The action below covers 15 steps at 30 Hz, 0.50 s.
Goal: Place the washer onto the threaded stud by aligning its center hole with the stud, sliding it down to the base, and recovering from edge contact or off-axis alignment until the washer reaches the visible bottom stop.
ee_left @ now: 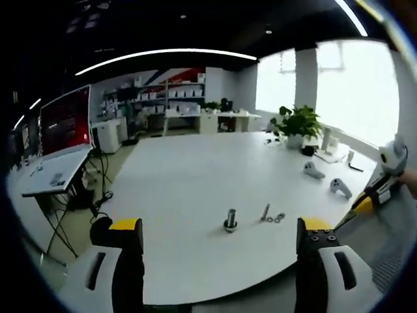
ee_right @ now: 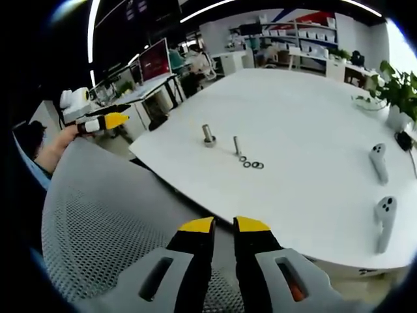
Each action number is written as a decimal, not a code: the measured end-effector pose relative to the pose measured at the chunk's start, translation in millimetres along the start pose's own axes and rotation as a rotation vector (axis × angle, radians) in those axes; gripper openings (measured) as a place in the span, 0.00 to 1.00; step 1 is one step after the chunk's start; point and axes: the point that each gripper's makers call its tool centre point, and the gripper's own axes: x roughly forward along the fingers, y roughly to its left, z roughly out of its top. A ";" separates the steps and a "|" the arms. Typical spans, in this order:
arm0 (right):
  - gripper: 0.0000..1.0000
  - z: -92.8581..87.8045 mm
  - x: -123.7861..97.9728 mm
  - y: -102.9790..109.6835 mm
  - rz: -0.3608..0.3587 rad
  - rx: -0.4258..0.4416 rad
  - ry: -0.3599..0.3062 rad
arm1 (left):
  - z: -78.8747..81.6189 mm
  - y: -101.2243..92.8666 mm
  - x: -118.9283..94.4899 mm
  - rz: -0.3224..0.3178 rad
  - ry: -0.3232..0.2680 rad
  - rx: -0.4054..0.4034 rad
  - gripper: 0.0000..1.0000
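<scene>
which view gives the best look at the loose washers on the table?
The right gripper view. The washers lie there as separate rings on the white table, next to a small upright pin and the threaded stud. In the left gripper view the washers are smaller and blur into one cluster.

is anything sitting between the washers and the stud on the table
Nothing visible does. The small dark metal washers lie on the bare white table beside a loose upright bolt. The threaded metal stud on its round base stands a little apart, with open tabletop between.
</scene>
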 end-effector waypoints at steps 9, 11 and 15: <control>0.14 0.2 0.7 1.6 0.005 -0.009 0.002 | -2.4 5.0 -0.2 0.024 0.001 0.031 0.87; 0.14 -0.1 1.1 2.7 0.009 -0.016 0.006 | -3.6 6.6 -0.4 0.029 0.007 0.036 0.86; 0.14 -0.2 1.9 11.3 0.077 -0.064 0.024 | -1.8 8.6 -1.5 0.033 -0.007 0.028 0.86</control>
